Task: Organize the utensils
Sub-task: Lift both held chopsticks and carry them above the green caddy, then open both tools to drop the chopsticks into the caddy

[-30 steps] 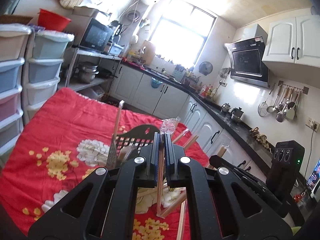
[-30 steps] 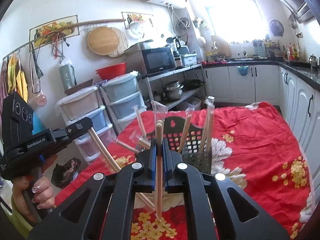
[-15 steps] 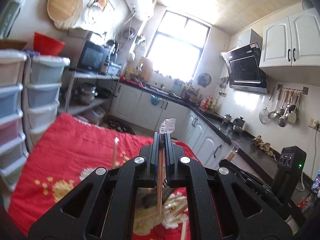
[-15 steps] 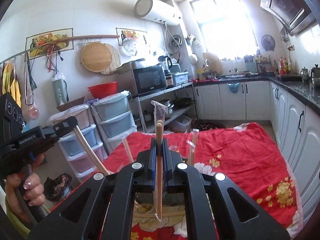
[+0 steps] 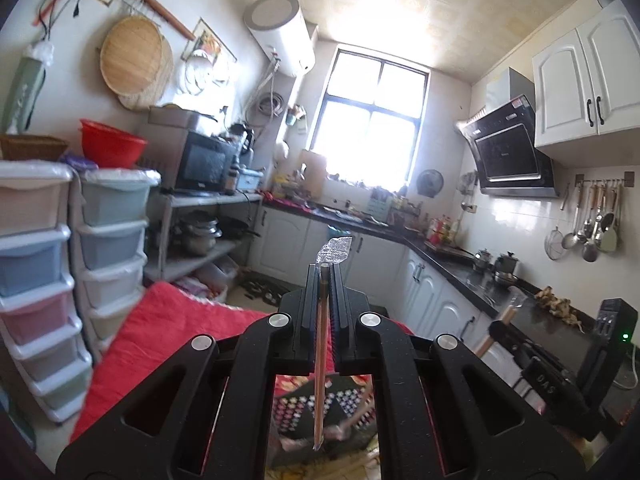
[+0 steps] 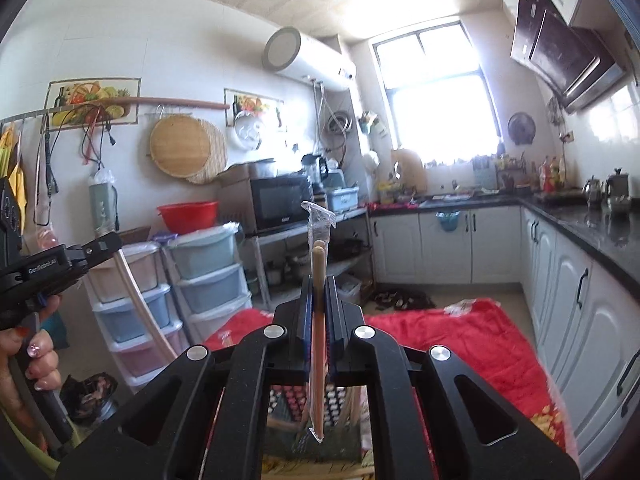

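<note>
left gripper: jaws pinched on a wrapped pair of chopsticks, held upright, clear wrapper tip poking above the fingers.
right gripper: jaws pinched on a second wrapped pair of chopsticks, also upright, lower tip hanging free.
holder: black perforated basket, directly under both grippers, on the red cloth, blurred; a few sticks leaning in it.
red cloth: flowered, covering the table, far edge facing the floor.
hand: at left edge of right view, gripping the left gripper's handle.
drawers: plastic stack beyond the table's left edge.
window: bright, at the far wall.
</note>
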Action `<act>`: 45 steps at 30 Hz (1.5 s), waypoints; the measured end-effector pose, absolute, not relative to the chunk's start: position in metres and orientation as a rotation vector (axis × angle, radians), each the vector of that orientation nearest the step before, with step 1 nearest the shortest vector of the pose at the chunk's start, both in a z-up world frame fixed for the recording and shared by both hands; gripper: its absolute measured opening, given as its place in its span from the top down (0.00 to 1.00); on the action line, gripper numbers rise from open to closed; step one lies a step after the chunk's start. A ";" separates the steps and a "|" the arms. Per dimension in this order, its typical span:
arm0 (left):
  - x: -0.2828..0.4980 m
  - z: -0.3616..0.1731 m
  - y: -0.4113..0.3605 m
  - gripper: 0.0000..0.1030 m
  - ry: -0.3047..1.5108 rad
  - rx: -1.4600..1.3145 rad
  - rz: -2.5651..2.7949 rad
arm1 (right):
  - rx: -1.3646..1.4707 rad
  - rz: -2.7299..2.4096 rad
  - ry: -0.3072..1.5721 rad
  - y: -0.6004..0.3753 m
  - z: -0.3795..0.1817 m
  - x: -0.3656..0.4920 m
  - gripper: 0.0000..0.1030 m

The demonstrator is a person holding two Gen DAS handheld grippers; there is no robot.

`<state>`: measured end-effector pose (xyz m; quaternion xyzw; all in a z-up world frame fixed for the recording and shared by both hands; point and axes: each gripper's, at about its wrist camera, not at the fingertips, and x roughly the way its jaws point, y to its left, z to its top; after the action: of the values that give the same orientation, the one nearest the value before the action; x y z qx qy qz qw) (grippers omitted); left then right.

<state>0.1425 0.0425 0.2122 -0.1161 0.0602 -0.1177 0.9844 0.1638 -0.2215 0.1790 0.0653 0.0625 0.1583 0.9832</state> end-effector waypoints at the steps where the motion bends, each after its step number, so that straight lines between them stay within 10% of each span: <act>1: 0.143 0.215 0.044 0.97 0.109 -0.231 -0.228 | 0.131 0.311 0.113 -0.223 0.181 0.165 0.94; 45: 0.224 0.115 0.013 0.96 0.244 -0.259 -0.194 | 0.126 0.265 0.225 -0.194 0.114 0.231 0.88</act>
<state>0.2236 0.0133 0.1151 -0.1288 0.1212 -0.0966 0.9795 0.2311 -0.1942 0.1136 0.0628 0.1121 0.1315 0.9829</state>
